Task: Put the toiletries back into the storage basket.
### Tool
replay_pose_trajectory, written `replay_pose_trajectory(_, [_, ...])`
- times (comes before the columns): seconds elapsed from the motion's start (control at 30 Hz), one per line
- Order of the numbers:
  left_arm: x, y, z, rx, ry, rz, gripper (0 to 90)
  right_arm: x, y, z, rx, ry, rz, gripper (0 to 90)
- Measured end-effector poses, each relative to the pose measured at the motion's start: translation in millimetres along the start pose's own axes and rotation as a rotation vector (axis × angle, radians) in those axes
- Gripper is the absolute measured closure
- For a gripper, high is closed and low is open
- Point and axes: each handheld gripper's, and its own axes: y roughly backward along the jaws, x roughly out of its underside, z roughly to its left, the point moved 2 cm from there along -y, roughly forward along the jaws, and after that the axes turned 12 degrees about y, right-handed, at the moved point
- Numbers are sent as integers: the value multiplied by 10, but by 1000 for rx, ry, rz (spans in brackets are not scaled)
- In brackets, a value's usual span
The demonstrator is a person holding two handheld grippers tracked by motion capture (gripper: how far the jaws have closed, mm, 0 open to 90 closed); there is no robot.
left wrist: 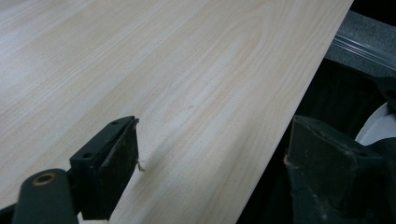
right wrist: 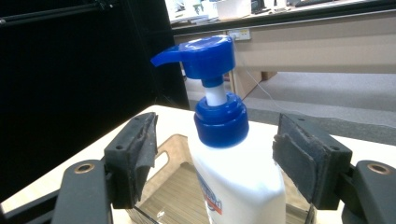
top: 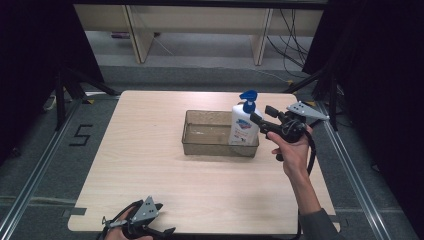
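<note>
A white pump bottle with a blue pump head stands upright at the right end of a clear plastic tray. My right gripper reaches in from the right at the height of the bottle's shoulder. In the right gripper view the bottle rises between the two jaws of my right gripper, which is open, and a gap shows beside the left pad. My left gripper rests at the table's near-left edge, open with nothing between its jaws.
The light wooden table sits on a grey floor with metal rails along both sides. Black curtains and stand legs flank it. The tray holds only the bottle. In the left gripper view the table edge runs close to the right jaw.
</note>
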Motion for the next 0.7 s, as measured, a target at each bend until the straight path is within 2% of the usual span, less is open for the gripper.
replay_pose_trajectory(0.1, [0,-6,-6,3,10,-8,159,31,25,2,8,19,-1,303])
replay_pose_trajectory(0.13, [-1,-5,-7,4,11,-10,159,37,43,16,5,7,12,303])
replay_pose_trajectory(0.17, [-2,1,0,0,3,-4,160,43,55,15,5,16,20,303])
replay_pose_trajectory(0.2, [-3,3,0,-1,1,-5,159,49,65,34,6,-4,23,303])
replay_pose_trajectory(0.27, [-4,4,2,0,-1,-6,159,57,71,27,-5,8,13,303])
replay_pose_trajectory(0.33, [-1,-2,-6,5,9,-12,159,65,83,19,5,22,3,303])
replay_pose_trajectory(0.4, [-2,3,2,0,-2,-4,159,68,96,37,0,2,12,303])
replay_pose_trajectory(0.43, [-1,2,-2,3,2,-7,159,69,97,34,5,15,9,303])
replay_pose_trajectory(0.47, [0,4,-7,10,6,-8,159,69,94,51,1,2,3,303])
replay_pose_trajectory(0.63, [-2,8,3,3,1,-6,159,79,101,64,-1,16,7,303])
replay_pose_trajectory(0.7, [0,2,-8,9,9,-12,159,83,108,79,-6,1,14,303])
